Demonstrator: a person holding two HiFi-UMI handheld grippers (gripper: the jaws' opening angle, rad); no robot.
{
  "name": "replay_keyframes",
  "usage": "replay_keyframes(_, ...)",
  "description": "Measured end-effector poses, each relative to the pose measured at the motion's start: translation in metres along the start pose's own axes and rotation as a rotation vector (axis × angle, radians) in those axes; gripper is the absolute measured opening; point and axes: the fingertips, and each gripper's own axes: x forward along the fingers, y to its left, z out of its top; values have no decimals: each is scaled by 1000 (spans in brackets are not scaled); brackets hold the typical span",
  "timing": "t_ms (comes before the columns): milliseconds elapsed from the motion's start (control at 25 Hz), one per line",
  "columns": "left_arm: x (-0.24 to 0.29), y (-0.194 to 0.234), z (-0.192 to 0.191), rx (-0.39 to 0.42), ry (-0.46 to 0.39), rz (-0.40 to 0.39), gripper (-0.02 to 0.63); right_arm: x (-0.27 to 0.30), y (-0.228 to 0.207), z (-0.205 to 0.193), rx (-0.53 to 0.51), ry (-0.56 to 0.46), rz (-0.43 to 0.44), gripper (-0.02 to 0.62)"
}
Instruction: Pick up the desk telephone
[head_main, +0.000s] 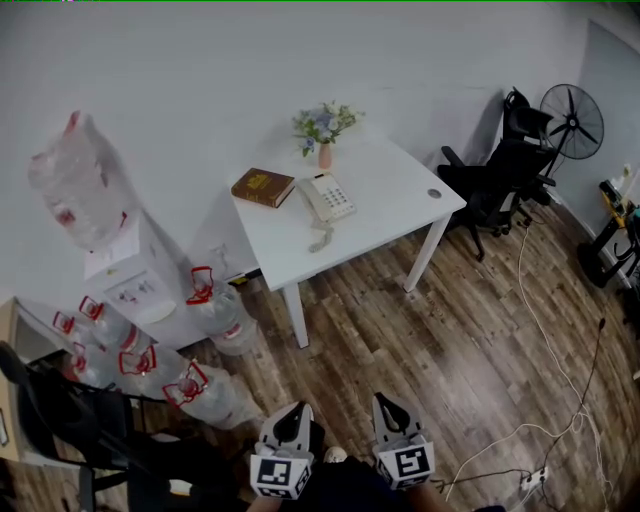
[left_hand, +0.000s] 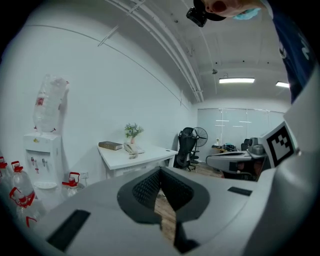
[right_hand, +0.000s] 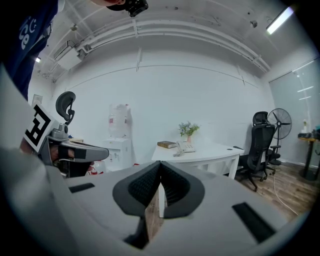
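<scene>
Both grippers sit at the 6 o'clock edge of the head view, side by side, the left gripper (head_main: 297, 408) and the right gripper (head_main: 385, 400) each with jaws pressed together and nothing between them. At 12 o'clock from them, well apart across the wooden floor (head_main: 420, 340), the desk telephone (head_main: 326, 197) lies on the white table (head_main: 395, 195); a brown book (head_main: 263, 187) is at its 9 o'clock and a vase of flowers (head_main: 325, 135) at its 12 o'clock. A water dispenser (head_main: 135, 275) stands at the table's 9 o'clock, a black office chair (head_main: 505, 165) at its 3 o'clock. In the left gripper view the ribbed pads meet at centre, empty, and the telephone shows small on the table at about 11 o'clock above them. In the right gripper view the pads are likewise closed on nothing, with the telephone on the table at about 1 o'clock beyond the tips.
</scene>
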Motion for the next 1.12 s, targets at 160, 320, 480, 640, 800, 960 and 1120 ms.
replay_keyframes(160, 21, 5, -7, -16, 26, -17, 17, 12, -3, -9, -6, 35, -2, 22)
replay_keyframes(320, 49, 15, -3, -9, 28, -51, 17, 31, -17, -14, 1, 63, -35, 22)
replay_keyframes(480, 86, 38, 13, -8, 13, -53, 17, 64, -37, -5, -2, 65, -66, 23)
replay_keyframes(640, 125, 66, 28, -1, -1, -56, 17, 105, -51, 11, -13, 56, -81, 23)
replay_keyframes(800, 161, 98, 41, -4, -8, -59, 17, 149, -59, 24, -24, 45, -87, 22)
replay_keyframes(960, 193, 119, 60, 45, -23, -78, 17, 190, -64, 31, -14, 37, -92, 22)
replay_keyframes(1120, 221, 136, 72, 58, -4, -100, 17, 228, -67, 35, 7, 33, -86, 23)
